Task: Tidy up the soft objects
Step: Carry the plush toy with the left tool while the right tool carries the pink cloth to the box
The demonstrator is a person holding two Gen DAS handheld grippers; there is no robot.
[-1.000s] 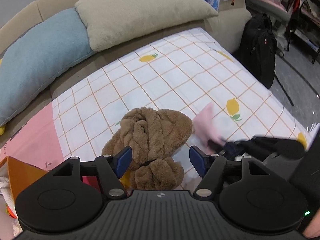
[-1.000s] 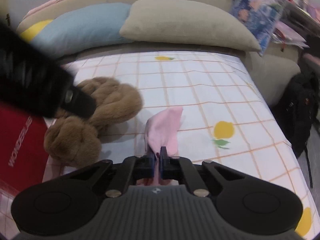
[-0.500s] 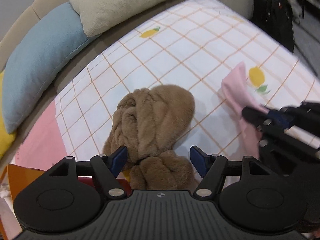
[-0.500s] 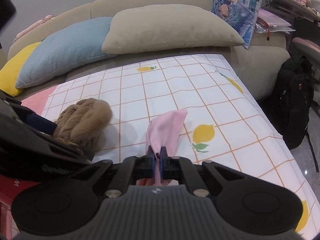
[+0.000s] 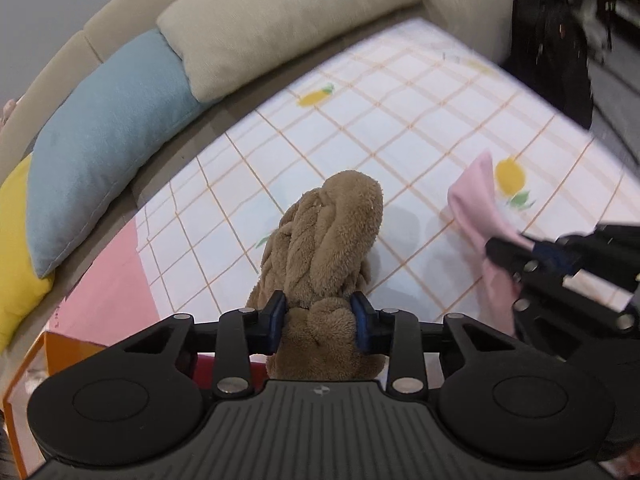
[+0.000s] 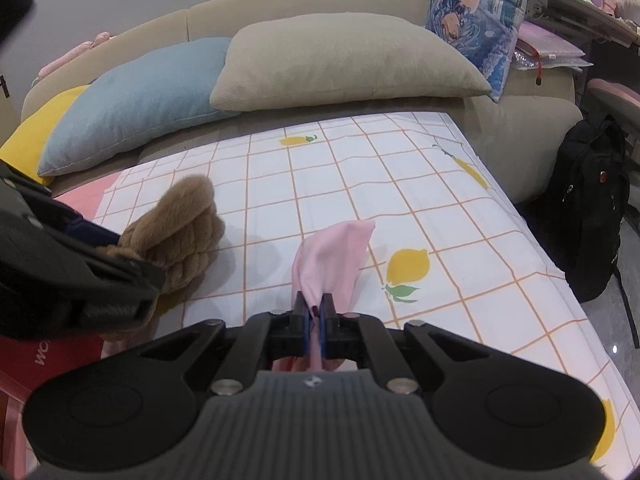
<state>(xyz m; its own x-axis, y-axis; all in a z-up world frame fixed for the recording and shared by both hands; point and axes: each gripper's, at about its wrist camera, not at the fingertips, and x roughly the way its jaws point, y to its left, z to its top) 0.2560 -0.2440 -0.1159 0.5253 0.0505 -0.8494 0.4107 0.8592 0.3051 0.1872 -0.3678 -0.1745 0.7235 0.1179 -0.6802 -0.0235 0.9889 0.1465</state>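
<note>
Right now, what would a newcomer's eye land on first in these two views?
First the fluffy brown plush, lying on the lemon-print checked sheet, with the left tongs closing on its near end. Next the pink cloth to its right, pinched in the shut right tongs. Behind, blue and beige pillows line the sofa back.
</note>
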